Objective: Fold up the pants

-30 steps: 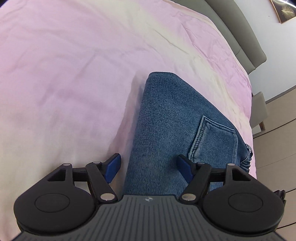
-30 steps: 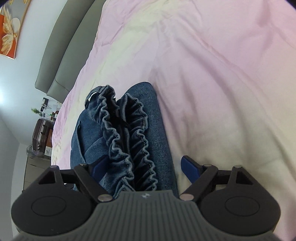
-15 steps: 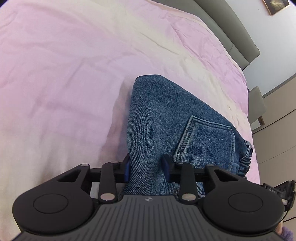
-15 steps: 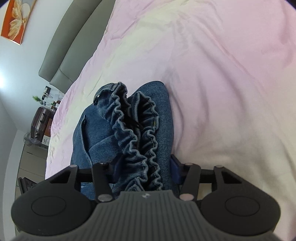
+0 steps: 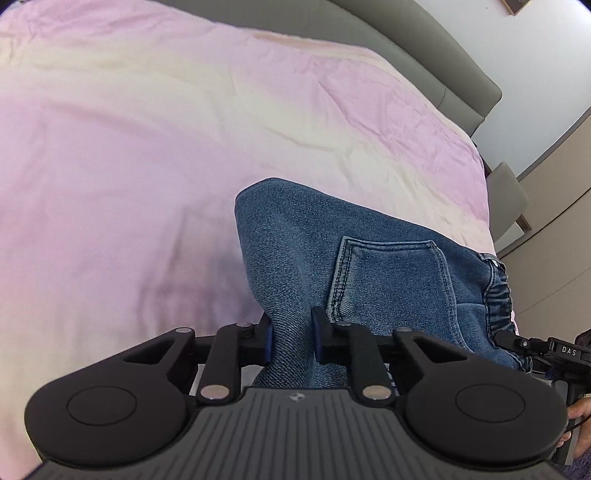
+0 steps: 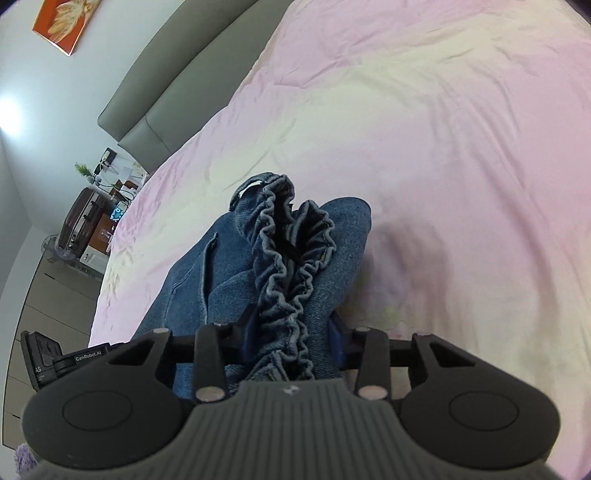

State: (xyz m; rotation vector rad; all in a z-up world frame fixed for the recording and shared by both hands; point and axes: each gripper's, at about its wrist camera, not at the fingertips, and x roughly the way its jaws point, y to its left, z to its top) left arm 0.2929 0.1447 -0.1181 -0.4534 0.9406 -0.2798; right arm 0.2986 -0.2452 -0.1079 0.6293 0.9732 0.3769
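Note:
The blue denim pants are folded into a thick bundle on the pink bedspread, back pocket facing up. My left gripper is shut on the near edge of the bundle. In the right wrist view the ruffled elastic waistband runs away from me, and my right gripper is shut on it. The bundle looks raised off the bed at the near end. The other gripper's body shows at each view's edge.
The grey padded headboard runs along the far side of the bed. A chair stands past the bed's right edge. A bedside stand with clutter and a picture on the wall show in the right wrist view.
Both grippers went from open around the pants to shut on them, left on the folded edge, right on the waistband. Both views then rose and tilted up, the bundle lifting with them.

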